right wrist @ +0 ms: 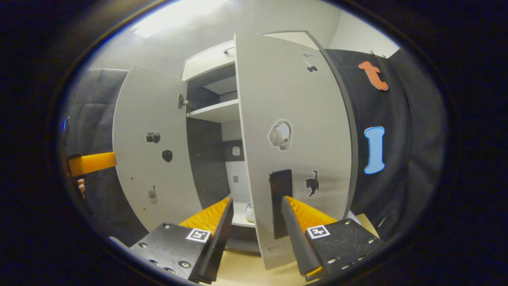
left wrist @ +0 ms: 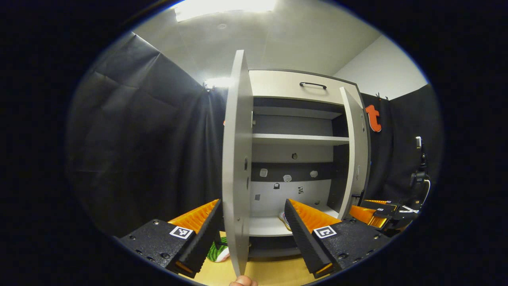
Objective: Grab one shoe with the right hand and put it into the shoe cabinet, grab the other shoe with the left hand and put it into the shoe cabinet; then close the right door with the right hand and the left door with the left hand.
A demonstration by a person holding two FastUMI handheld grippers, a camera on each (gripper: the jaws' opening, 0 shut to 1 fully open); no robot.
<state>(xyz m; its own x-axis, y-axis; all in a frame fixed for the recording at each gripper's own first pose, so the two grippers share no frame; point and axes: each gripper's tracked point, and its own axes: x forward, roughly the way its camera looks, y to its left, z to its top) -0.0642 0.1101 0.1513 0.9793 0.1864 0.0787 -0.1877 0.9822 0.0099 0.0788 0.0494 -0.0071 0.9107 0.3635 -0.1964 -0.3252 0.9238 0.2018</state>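
Observation:
The shoe cabinet (left wrist: 278, 84) stands with both doors swung out. In the left gripper view the left door (left wrist: 237, 159) is edge-on between the fingers of my left gripper (left wrist: 252, 202), which is open and astride it. A white shoe (left wrist: 282, 219) lies on the bottom shelf (left wrist: 264, 227). In the right gripper view my right gripper (right wrist: 257, 198) is open around the edge of the right door (right wrist: 293, 119), its right finger close beside the black handle (right wrist: 280, 186). The white shoe (right wrist: 250, 212) shows in the gap, and the left door (right wrist: 154, 119) hangs beyond.
A green and white object (left wrist: 220, 252) lies on the wooden floor (left wrist: 274, 272) by the left door's foot, mostly hidden. The right gripper (left wrist: 383, 210) shows past the right door (left wrist: 354, 151). A finger of the left gripper (right wrist: 93, 163) pokes out behind the left door. Black cloth walls stand on both sides.

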